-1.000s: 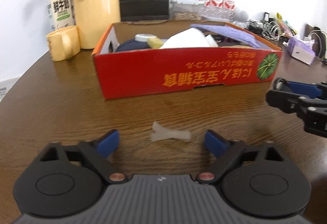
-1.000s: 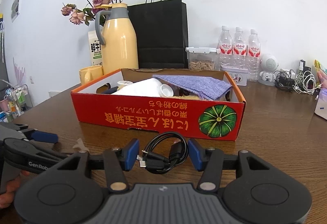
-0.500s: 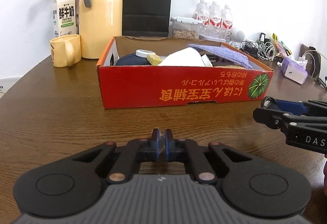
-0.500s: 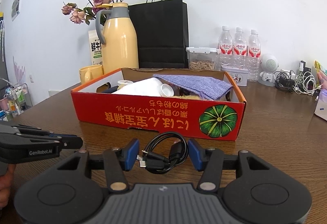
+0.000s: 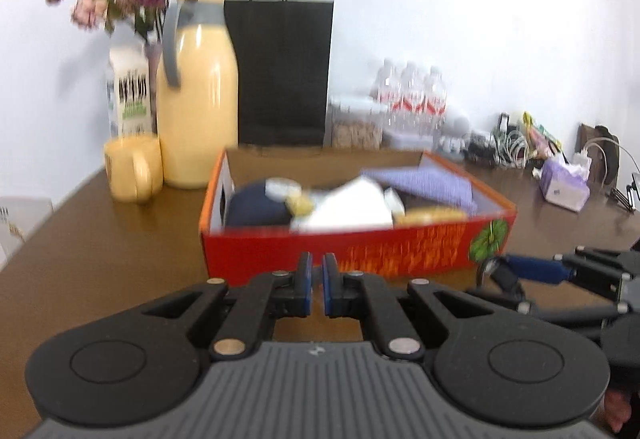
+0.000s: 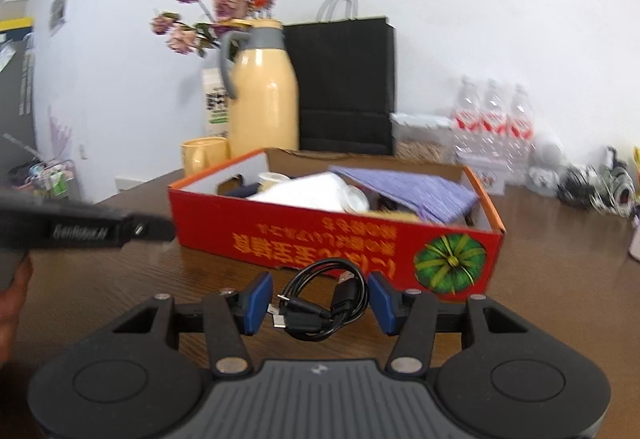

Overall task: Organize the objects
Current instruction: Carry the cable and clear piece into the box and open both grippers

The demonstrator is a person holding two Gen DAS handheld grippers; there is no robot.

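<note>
A red cardboard box [image 5: 360,247] [image 6: 320,235] sits mid-table, holding a purple cloth [image 6: 404,189], a white item and a dark item. My left gripper [image 5: 316,289] is shut and raised in front of the box; a small white scrap seen earlier between its fingers is hidden now, so I cannot tell if it is held. My right gripper [image 6: 320,299] is open, its blue pads either side of a coiled black cable [image 6: 320,299] lying on the table just before the box. The left gripper also shows in the right wrist view [image 6: 152,229].
A yellow thermos jug [image 5: 196,107], yellow mug [image 5: 132,167], milk carton [image 5: 128,95] and flowers stand behind the box at left. A black paper bag [image 5: 280,71], water bottles [image 5: 412,95], cables and a tissue pack [image 5: 564,187] line the back.
My left gripper closed over the white scrap on the table, then rose and tilted up toward the box. My right gripper lifted its view slightly, still open around the cable.
</note>
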